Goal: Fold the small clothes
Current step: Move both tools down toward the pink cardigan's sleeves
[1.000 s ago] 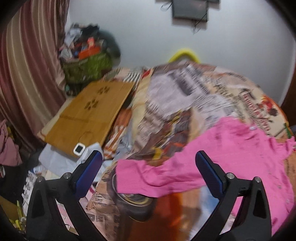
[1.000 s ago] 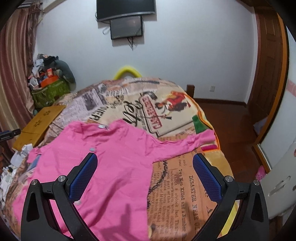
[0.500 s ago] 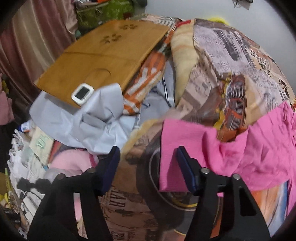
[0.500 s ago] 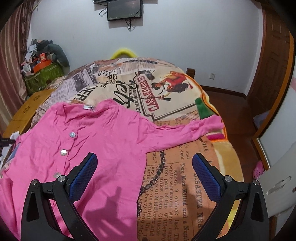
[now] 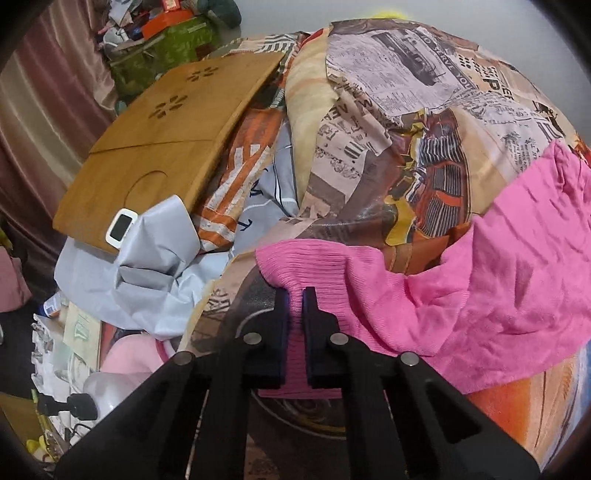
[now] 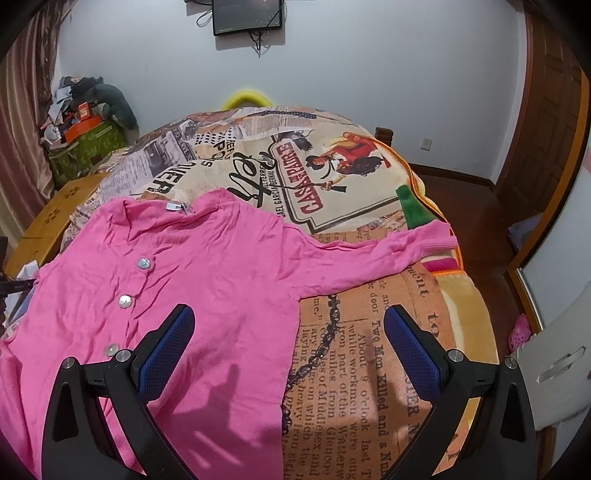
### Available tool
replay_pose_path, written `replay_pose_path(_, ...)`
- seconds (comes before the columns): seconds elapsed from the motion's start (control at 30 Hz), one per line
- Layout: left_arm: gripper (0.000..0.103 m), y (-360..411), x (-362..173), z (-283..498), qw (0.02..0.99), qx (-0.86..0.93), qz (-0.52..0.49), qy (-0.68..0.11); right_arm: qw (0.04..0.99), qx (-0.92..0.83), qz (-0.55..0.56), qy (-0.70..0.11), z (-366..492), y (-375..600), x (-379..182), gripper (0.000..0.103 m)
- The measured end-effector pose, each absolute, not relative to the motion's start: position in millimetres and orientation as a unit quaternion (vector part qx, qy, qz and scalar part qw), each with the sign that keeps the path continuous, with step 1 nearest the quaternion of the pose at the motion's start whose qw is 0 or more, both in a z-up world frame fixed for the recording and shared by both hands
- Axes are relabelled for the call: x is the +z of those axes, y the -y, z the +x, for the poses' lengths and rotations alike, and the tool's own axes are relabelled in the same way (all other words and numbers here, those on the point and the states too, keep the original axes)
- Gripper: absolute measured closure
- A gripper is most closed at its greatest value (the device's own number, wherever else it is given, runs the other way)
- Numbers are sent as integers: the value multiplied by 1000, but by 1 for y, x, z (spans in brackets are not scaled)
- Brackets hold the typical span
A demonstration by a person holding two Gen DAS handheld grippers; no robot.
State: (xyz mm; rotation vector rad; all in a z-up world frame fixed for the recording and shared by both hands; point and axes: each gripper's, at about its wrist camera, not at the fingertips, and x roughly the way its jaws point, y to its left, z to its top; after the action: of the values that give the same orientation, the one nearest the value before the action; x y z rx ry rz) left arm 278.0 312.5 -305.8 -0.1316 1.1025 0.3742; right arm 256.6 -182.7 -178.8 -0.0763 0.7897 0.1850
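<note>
Left claw point(image 5: 294, 295) pinched on ribbed cuff of bright pink knit cardigan point(image 5: 498, 288), having just been closing, cuff fabric bunched between dark pads. Sleeve trailing off to right of that claw, over edge of bed under plush blanket printed with newspaper text point(image 5: 391, 110). Left of claw, lower down: crumpled grey sheet point(image 5: 147, 266), small white-framed gadget with dark screen point(image 5: 122, 226) lying on flat bamboo board with flower cut-outs point(image 5: 162, 140). Beyond board, green fabric box heaped with clutter point(image 5: 162, 48).

Right claw point(image 6: 289, 325) spread wide, blue pads apart, hovering over cardigan hem and blanket, gripping nothing. Ahead of it and to its left, cardigan body spread flat, three pearly buttons point(image 6: 125, 301) in a row, collar farther off. Other sleeve stretched out ahead to right, cuff near bed edge. Far beyond, dark wall-mounted screen point(image 6: 246, 16).
</note>
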Motion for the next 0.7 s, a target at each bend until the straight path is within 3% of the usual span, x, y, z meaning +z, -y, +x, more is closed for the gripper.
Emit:
replay_pose_path(0.13, 98, -320, -287, 271, 839, 193, -69, -504, 920, 90, -37, -380, 255, 184, -177, 2)
replay_pose_path(0.4, 98, -329, -200, 262, 871, 178, -91, -449, 904, 126, -21, -407, 255, 175, -191, 2)
replay_pose_path(0.7, 98, -249, -114, 304, 910, 73, -90, -397, 905, 142, -20, -401, 247, 172, -186, 2)
